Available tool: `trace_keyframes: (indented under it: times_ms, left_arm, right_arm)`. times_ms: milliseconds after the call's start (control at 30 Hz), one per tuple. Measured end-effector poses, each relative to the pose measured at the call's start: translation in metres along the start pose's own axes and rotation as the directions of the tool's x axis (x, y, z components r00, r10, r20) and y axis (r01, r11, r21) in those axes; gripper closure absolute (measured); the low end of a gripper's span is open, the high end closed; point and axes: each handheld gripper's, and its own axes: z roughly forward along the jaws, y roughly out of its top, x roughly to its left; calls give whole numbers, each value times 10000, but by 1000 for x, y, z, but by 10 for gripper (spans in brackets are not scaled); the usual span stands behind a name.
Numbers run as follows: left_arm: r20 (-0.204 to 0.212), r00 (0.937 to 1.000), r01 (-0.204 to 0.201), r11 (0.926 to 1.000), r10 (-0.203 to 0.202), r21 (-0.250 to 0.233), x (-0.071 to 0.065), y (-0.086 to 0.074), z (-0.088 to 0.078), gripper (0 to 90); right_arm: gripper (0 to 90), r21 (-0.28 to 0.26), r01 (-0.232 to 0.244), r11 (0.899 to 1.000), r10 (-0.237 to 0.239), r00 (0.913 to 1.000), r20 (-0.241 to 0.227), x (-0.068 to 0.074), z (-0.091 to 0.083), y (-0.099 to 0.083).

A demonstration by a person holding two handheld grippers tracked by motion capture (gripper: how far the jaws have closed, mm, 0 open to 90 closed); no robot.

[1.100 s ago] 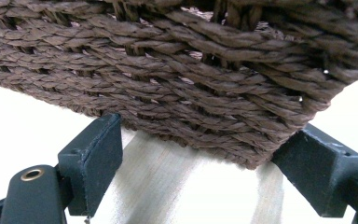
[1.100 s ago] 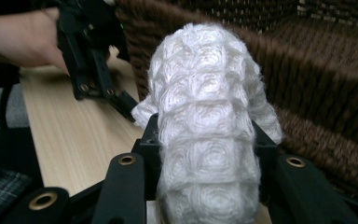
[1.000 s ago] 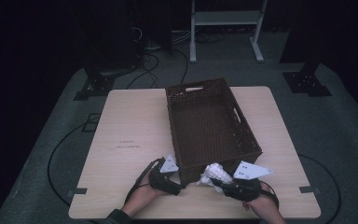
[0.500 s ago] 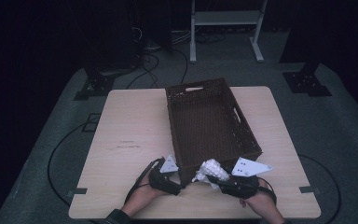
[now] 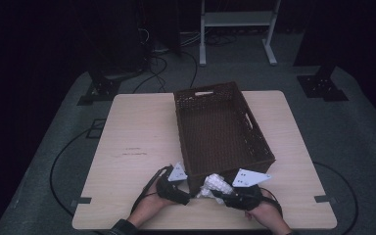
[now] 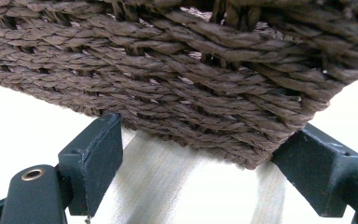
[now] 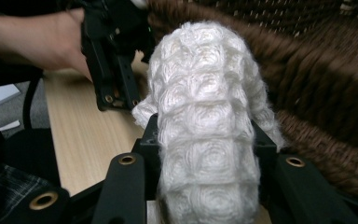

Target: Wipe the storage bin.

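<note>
A dark brown woven basket (image 5: 215, 93) stands in the middle of the table, its near end toward me. My left gripper (image 5: 185, 196) sits at the basket's near left corner. In the left gripper view its jaws stand wide, one on each side of that corner of the basket (image 6: 191, 70), and the left gripper (image 6: 200, 158) touches the weave on both sides. My right gripper (image 5: 221, 193) is shut on a white knitted cloth (image 5: 214, 184), held just in front of the basket's near wall. The cloth (image 7: 205, 116) bulges up between the right gripper's (image 7: 205, 144) jaws.
The light wooden table (image 5: 137, 132) has bare surface to the left of the basket and a narrower strip to its right. The left gripper (image 7: 112, 60) and its hand (image 7: 37, 42) are close to the cloth. Cables and stand feet lie on the floor around the table.
My right gripper has carried the white cloth a little to the left, closer to the left gripper and the basket's near wall. The left gripper and the basket have kept still.
</note>
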Motion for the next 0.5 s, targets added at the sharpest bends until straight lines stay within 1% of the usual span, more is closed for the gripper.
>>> trace_keyframes:
  times_ms: [133,167,233,300,400,500]
  left_arm:
    - [-1,10000,-3,10000,3,-3,0,0,0,167]
    - [0,10000,0,10000,0,3,0,0,0,166]
    - [-2,10000,19,10000,-19,-23,0,0,0,166]
    - [2,10000,57,10000,-57,-48,0,0,0,166]
    - [-2,10000,-60,10000,60,56,0,0,0,167]
    - [0,10000,-4,10000,4,-1,0,0,0,166]
  right_arm:
    - [601,349,3,9994,0,10000,-85,-1,10,-5]
    - [602,508,-21,9987,26,9999,-104,0,15,-7]
    - [602,595,-29,9982,36,9999,-120,0,17,-9]
    - [602,940,35,9956,-23,9999,-134,1,25,-12]
    - [602,1029,50,9947,-32,9998,-175,1,29,-15]
    - [602,1054,-26,9944,54,9996,-263,1,33,-17]
